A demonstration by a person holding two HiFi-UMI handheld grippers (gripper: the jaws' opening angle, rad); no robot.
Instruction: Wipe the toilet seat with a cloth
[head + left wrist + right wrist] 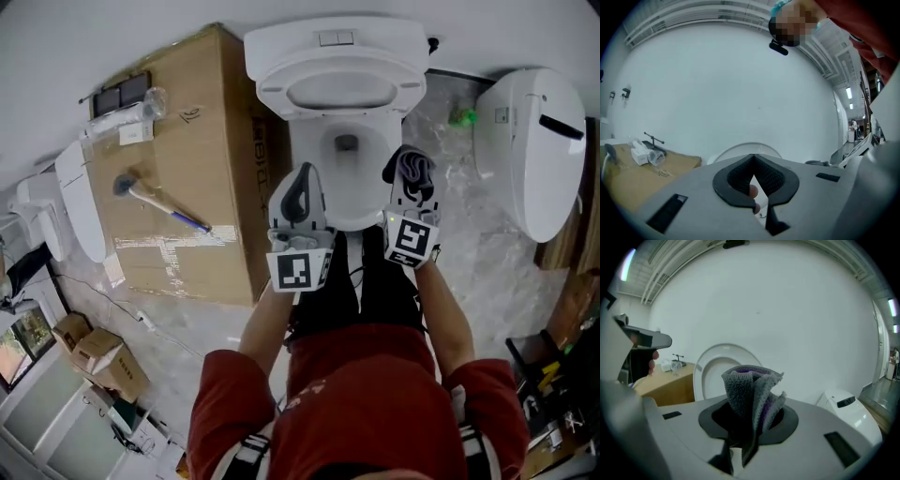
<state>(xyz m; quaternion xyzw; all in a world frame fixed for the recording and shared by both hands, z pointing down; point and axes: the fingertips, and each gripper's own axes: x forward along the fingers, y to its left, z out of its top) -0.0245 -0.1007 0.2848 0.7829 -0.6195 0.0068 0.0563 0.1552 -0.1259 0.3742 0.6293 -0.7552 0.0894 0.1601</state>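
The person is wearing a red shirt (375, 412) and black trousers (367, 291). The pale grey left hand-held gripper (303, 173) and right hand-held gripper (411, 165) are bearing black pads (779, 180) and black-and-white marker cubes (298, 270).

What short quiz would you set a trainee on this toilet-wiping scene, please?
1. True or false: in the head view, a cardboard box stands left of the toilet.
2. Which one holds the cloth? A the left hand-held gripper; B the right hand-held gripper; C neither.
3. Fill in: the left hand-held gripper's jaws are ____, with nothing between them.

Key: 1 true; 2 B; 3 shut.
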